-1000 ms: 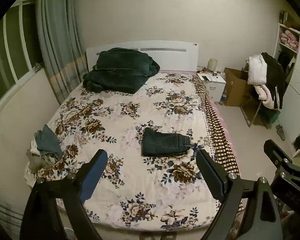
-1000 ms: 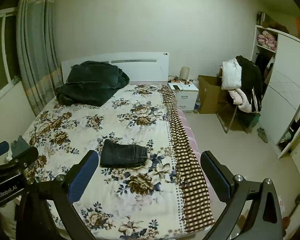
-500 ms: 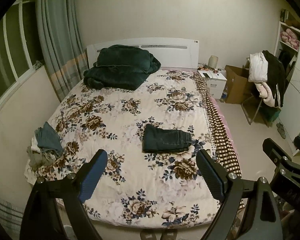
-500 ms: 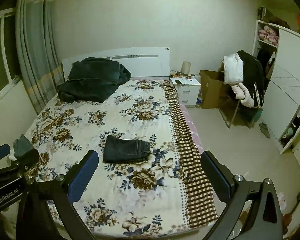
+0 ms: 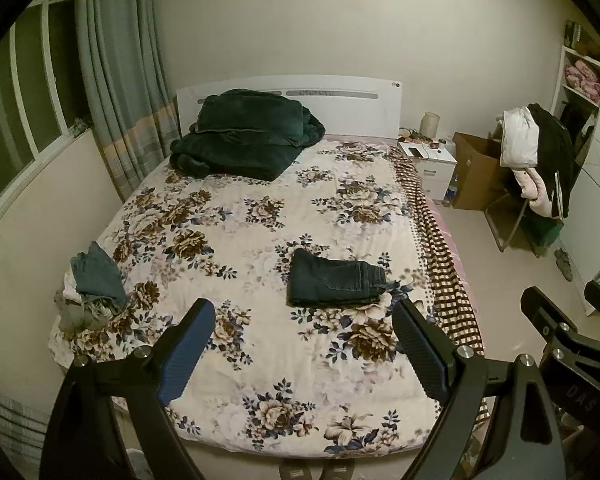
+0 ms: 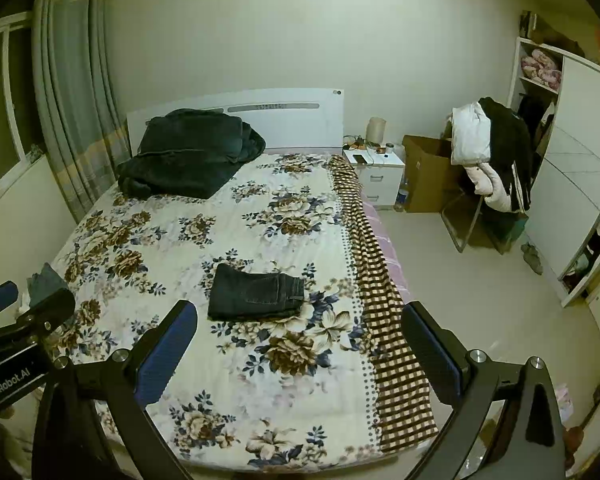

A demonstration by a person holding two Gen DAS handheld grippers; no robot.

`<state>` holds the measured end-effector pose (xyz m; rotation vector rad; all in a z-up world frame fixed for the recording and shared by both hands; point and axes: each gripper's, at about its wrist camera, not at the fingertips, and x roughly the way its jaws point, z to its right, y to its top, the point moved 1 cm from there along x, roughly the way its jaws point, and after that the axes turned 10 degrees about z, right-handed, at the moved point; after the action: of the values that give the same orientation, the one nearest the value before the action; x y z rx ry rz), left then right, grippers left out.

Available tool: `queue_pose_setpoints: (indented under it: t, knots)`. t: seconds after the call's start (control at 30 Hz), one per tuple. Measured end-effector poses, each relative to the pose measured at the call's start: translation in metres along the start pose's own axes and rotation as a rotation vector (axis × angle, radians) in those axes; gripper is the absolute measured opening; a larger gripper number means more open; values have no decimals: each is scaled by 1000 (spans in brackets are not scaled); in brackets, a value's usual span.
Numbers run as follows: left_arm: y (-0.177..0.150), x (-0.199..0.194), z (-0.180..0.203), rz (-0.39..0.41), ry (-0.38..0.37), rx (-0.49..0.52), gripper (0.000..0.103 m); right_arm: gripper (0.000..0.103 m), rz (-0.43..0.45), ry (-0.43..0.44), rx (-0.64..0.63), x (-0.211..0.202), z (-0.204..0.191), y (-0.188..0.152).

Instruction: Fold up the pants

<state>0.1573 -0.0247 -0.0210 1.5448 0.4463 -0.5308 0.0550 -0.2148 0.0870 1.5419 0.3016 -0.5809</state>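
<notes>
A pair of dark jeans (image 5: 334, 281) lies folded into a compact rectangle on the floral bedspread (image 5: 268, 232), right of the bed's middle; it also shows in the right wrist view (image 6: 256, 291). My left gripper (image 5: 302, 320) is open and empty, held back above the foot of the bed, well short of the jeans. My right gripper (image 6: 300, 326) is open and empty too, at about the same distance. Each gripper shows at the edge of the other's view.
A heap of crumpled clothes (image 5: 90, 286) sits at the bed's left edge. A dark green blanket (image 5: 246, 138) lies by the headboard. A nightstand (image 6: 376, 176), a cardboard box (image 6: 428, 172) and a chair piled with clothes (image 6: 492, 152) stand to the right. Slippers (image 5: 316, 470) lie at the bed's foot.
Both grippers have drawn back and risen away from the bed, so more of its foot end and the floor shows. The folded jeans have not moved.
</notes>
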Motion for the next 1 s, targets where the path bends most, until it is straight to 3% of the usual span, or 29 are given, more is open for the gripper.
queue_pose_setpoints:
  t: [1.0]
  knots:
    - [-2,1,2,-5,5,-3,91,103,-28,37,19,12,-6,-9]
